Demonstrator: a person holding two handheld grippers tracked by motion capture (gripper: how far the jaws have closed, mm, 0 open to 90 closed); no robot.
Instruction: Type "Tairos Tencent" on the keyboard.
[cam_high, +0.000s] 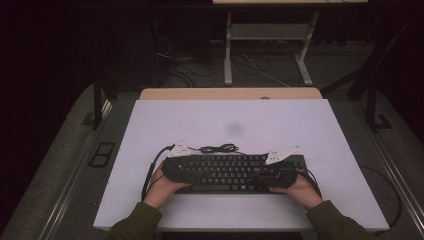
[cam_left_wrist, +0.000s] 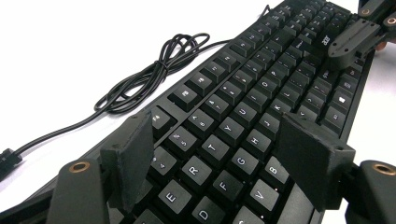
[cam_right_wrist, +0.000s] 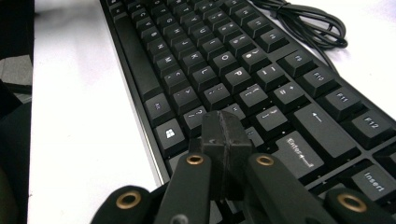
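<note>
Black keyboard (cam_high: 232, 172) lies flat on the white table (cam_high: 230, 125), toward the 6 o'clock edge in the high view, long side running 9 to 3. Its black cable (cam_high: 219, 148) is coiled on the table just past the far edge of the keyboard, around 12 o'clock from its middle.

Left gripper (cam_high: 175, 167) sits over the keyboard's 9 o'clock end, held in the person's left hand (cam_high: 162, 186). In the left gripper view (cam_left_wrist: 219, 163) its jaws are spread wide, above the letter keys around T, G and H, nothing between them; cannot tell if the pads touch the keycaps.

Right gripper (cam_high: 282, 172) is at the 3 o'clock end, in the right hand (cam_high: 300, 189). In the right gripper view (cam_right_wrist: 223, 133) the jaws are pressed together, pinching nothing, tips low over the keys near Enter and the right shift row. Contact with a key: cannot tell.

Both sleeves are dark olive.
</note>
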